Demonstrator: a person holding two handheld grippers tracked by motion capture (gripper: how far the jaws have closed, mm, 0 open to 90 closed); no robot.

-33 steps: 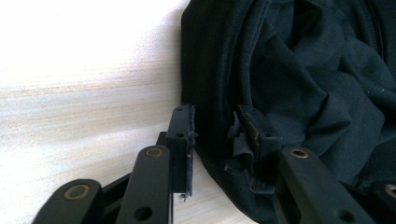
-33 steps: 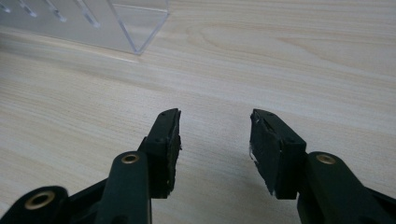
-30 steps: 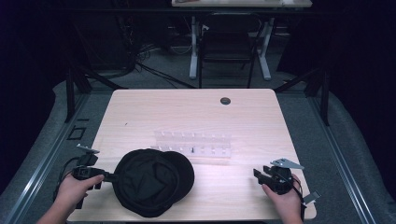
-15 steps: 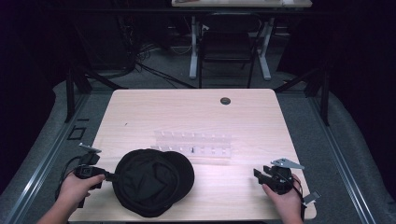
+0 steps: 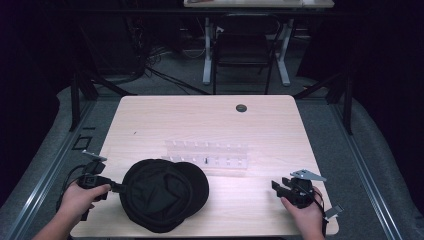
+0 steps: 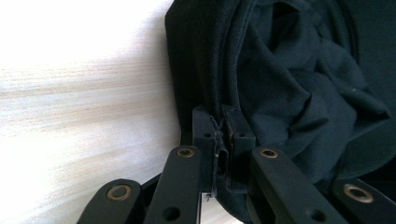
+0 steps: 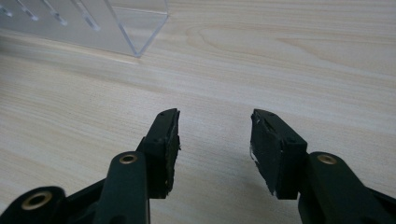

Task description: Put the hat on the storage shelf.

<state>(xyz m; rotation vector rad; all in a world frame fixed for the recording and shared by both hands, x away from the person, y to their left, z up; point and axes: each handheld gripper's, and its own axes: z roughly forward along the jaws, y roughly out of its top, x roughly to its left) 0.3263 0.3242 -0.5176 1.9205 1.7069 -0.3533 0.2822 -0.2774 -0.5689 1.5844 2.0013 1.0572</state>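
Our left gripper point(image 6: 223, 140) is clamped on the rim seam of the black cap point(image 5: 162, 192), which lies at the bench's point(image 5: 200, 120) near left, brim pointing right. Our right gripper point(image 7: 212, 140), jaws apart and empty, rests well right of it, past the clear rack point(image 5: 207, 156).

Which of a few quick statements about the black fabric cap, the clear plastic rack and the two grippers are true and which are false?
1. The left gripper is clamped on the edge of the black fabric cap. True.
2. The right gripper holds the clear plastic rack. False: its jaws stand open over bare wooden table, apart from the rack.
3. The cap lies nearer the person than the rack. True.
4. The cap sits at the table's far edge. False: it lies at the near edge, left of centre.
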